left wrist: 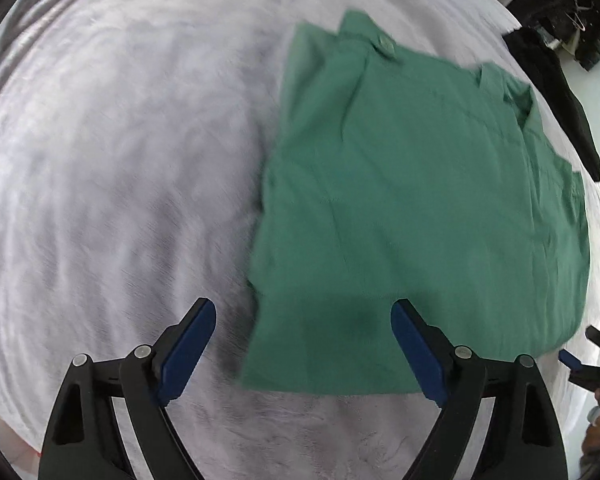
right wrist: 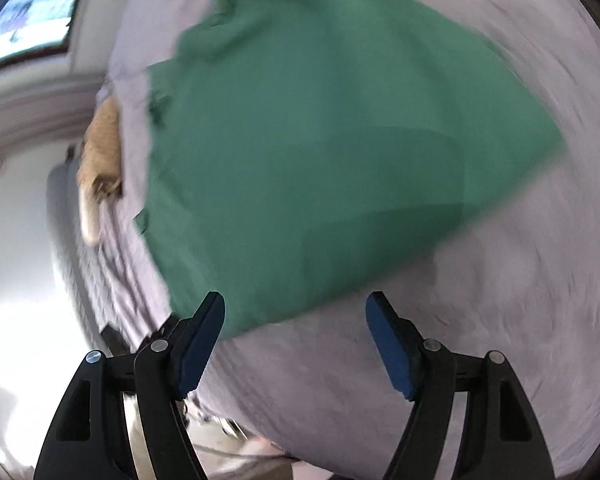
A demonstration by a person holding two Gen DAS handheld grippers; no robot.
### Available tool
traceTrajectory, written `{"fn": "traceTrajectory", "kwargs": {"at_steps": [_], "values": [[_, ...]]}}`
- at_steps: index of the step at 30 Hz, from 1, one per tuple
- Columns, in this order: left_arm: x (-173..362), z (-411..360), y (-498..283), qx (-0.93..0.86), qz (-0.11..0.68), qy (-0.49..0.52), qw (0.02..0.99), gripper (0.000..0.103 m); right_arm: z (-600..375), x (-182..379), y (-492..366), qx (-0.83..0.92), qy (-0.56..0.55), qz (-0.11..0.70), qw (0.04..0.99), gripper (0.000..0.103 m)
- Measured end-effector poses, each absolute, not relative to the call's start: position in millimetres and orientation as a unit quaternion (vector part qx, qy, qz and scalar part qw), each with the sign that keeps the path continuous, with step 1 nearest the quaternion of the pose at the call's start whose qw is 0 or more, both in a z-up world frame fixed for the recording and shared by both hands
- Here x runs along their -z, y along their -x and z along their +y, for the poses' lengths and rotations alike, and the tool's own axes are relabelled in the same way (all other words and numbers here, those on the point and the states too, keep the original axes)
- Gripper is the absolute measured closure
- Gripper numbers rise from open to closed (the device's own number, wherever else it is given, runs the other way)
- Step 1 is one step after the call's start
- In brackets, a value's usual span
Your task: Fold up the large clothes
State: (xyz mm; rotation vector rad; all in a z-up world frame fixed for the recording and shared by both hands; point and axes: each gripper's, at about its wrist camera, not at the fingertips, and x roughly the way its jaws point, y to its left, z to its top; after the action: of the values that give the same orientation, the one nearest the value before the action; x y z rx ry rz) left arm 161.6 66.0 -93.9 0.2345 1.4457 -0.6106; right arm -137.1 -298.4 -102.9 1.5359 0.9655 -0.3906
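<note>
With left gripper (left wrist: 303,344) and right gripper (right wrist: 296,340) both spread wide and empty, pinch green shirt (left wrist: 416,208) hem toward 6 o'clock, then lift evenly toward 12.

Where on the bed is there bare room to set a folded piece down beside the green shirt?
Left of the green shirt, the white bedspread lies bare out to its grey edge. A narrower bare strip runs along the shirt's near hem. It is crowded at the far right, where a black garment lies by the shirt's collar end.
</note>
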Motion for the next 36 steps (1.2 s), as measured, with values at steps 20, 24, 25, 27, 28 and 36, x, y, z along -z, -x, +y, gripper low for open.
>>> {"fn": "traceTrajectory", "kwargs": {"at_steps": [20,24,25,27,28,36], "values": [[116.2,117.8,-115.6,0.283,0.663,-0.128,0.681,0.098,-353.6,125.4,187.8,0.281,-0.618,0.435,0.591,0.098],[100.6,124.1,-109.4,0.280,0.658,-0.138,0.686,0.098,-355.6,106.3,189.2,0.274,-0.589,0.467,0.600,0.097],[90.8,128.3,-107.7,0.282,0.653,-0.136,0.690,0.098,-354.8,100.1,189.4,0.272,-0.583,0.474,0.601,0.096],[73.4,129.5,-107.4,0.283,0.641,-0.140,0.700,0.098,-351.8,82.3,190.4,0.264,-0.572,0.476,0.613,0.096],[65.4,130.5,-106.9,0.284,0.633,-0.143,0.706,0.098,-352.0,72.8,193.0,0.260,-0.566,0.473,0.623,0.096],[30.1,98.9,-134.8,0.287,0.594,-0.121,0.742,0.098,-362.8,28.8,150.8,0.234,-0.508,0.452,0.695,0.096]]}}
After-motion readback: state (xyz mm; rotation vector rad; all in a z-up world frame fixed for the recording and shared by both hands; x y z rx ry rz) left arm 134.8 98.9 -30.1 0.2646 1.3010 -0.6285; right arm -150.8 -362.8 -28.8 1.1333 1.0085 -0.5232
